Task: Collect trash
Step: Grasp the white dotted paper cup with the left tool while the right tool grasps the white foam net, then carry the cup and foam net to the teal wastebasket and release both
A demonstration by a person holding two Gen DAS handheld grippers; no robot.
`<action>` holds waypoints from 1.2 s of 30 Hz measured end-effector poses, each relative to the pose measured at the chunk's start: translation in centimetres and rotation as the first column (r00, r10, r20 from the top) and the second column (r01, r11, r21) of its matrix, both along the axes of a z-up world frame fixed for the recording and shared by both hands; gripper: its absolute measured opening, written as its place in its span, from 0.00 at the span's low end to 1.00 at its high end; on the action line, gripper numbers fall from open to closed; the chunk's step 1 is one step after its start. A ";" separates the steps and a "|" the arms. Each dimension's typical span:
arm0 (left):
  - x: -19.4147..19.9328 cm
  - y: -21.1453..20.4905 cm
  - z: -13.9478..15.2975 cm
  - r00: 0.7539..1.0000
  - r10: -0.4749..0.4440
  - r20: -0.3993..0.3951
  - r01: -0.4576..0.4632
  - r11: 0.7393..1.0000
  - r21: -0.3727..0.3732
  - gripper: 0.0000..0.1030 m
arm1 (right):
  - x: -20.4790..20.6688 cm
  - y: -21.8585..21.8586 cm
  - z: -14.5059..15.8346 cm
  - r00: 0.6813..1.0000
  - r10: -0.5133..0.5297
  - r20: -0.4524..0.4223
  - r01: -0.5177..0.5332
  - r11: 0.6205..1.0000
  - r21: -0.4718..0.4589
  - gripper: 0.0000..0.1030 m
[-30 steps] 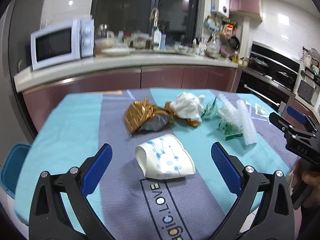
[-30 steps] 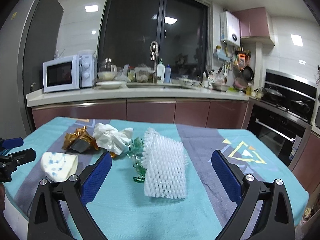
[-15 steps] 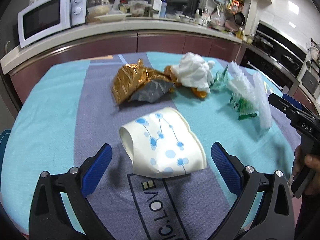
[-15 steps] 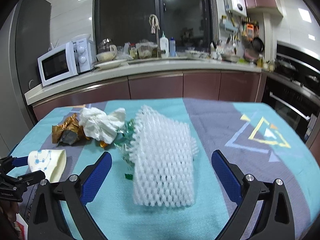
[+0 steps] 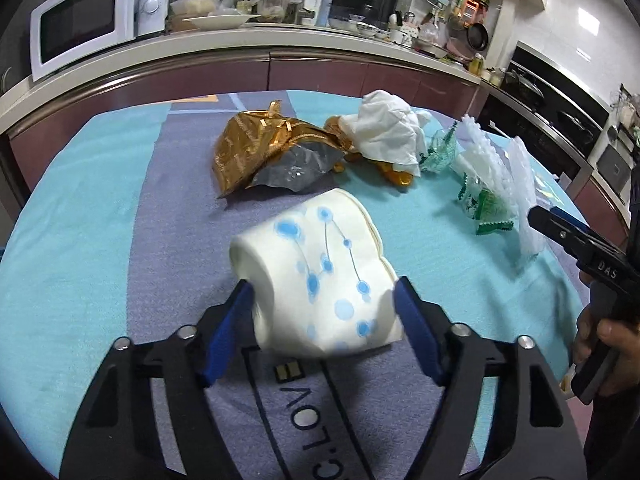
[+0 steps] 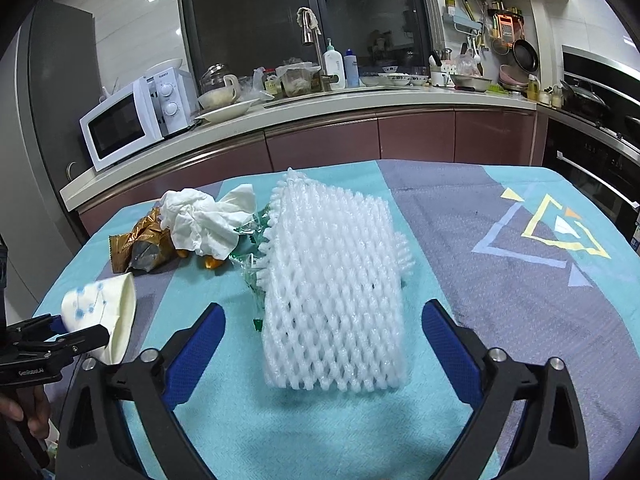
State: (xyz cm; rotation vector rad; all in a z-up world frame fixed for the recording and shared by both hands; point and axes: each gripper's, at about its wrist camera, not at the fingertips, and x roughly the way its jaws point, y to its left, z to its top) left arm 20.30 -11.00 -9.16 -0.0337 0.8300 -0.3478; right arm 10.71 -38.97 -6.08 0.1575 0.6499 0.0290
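Both grippers have come down and forward over the bench since a second ago; trash that lay well ahead of them now sits between their fingers.

Left gripper [image 5: 322, 294]: jaws closing, the flattened paper cup [image 5: 316, 276] between them. The blue pads look to be at its sides; cannot tell whether they press yet. Cup lies on its side on the grey stripe of the cloth, not lifted.

Right gripper [image 6: 323, 334]: jaws closing but clearly apart, either side of the white foam net [image 6: 332, 292], gaps showing on both sides. Net rests on the cloth.

Judgement: two pickups starting at once, neither secured. Left behind them are the gold foil wrapper [image 5: 260, 152], crumpled tissue [image 5: 390, 134] and green plastic scraps [image 5: 486, 208], bunched mid-bench.

Surface: bench [image 6: 520, 320] under a teal and grey patterned cloth, soft, slightly wrinkled. Room: kitchen, microwave [image 6: 136, 120] on a cluttered worktop, dark window, oven at right. No bin in view.
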 end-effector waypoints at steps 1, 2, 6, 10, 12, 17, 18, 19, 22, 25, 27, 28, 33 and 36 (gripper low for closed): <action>-0.1 -0.1 0.0 1.000 0.000 0.002 0.000 1.000 0.001 0.68 | 0.0 0.0 -0.1 1.000 0.003 -0.004 -0.003 1.000 0.000 0.84; 0.0 -0.1 0.0 1.000 -0.001 0.002 0.001 1.000 -0.003 0.66 | 0.0 0.0 -0.1 1.000 0.006 -0.006 -0.006 1.000 0.002 0.79; 0.1 0.5 0.2 1.000 0.011 0.005 -0.011 1.000 -0.021 0.49 | 0.1 0.0 -0.3 1.000 0.012 -0.015 -0.012 1.000 0.001 0.53; 0.3 1.4 0.5 1.000 0.028 0.001 -0.028 0.998 -0.056 0.40 | 0.2 0.0 -0.5 0.999 0.026 -0.027 -0.026 1.000 0.005 0.29; 0.3 1.8 0.5 0.999 0.031 -0.007 -0.032 0.997 -0.077 0.39 | 0.0 -0.1 -0.5 0.999 0.027 -0.024 -0.027 1.000 0.014 0.15; -0.2 2.1 1.2 1.000 0.029 0.011 -0.028 0.995 -0.094 0.36 | -0.7 -0.2 -0.1 1.000 0.019 -0.010 -0.019 1.000 0.022 0.10; -0.4 2.1 1.4 0.999 0.024 0.021 -0.022 0.995 -0.098 0.36 | -1.0 -0.2 0.2 1.000 0.012 0.001 -0.012 1.000 0.023 0.10; -0.6 2.2 1.8 0.999 0.018 0.033 -0.014 0.994 -0.105 0.36 | -1.3 -0.3 0.5 1.000 0.009 0.012 -0.009 1.000 0.026 0.10; -1.2 2.3 2.6 0.998 0.012 0.063 -0.005 0.994 -0.107 0.35 | -2.4 -0.1 1.8 0.999 0.001 0.053 -0.002 1.000 0.017 0.10; -1.9 2.8 3.4 0.996 0.019 0.093 -0.008 0.993 -0.118 0.35 | -3.3 0.3 3.1 0.996 0.003 0.093 -0.003 1.000 0.006 0.10; -2.3 3.1 4.0 0.993 0.023 0.114 -0.010 0.993 -0.120 0.35 | -3.8 0.8 3.9 0.994 0.012 0.111 -0.011 1.000 -0.003 0.10; -2.6 3.5 4.5 0.991 0.029 0.128 -0.013 0.992 -0.123 0.35 | -4.1 1.0 4.2 0.993 0.018 0.121 -0.017 1.000 -0.006 0.10; -4.5 6.5 7.0 0.977 0.086 0.197 -0.059 0.988 -0.140 0.35 | -4.9 3.8 6.0 0.982 0.091 0.165 -0.089 0.996 -0.021 0.10; -5.9 9.1 8.3 0.964 0.138 0.229 -0.105 0.983 -0.151 0.35 | -5.0 6.1 7.0 0.969 0.154 0.192 -0.152 0.988 -0.024 0.10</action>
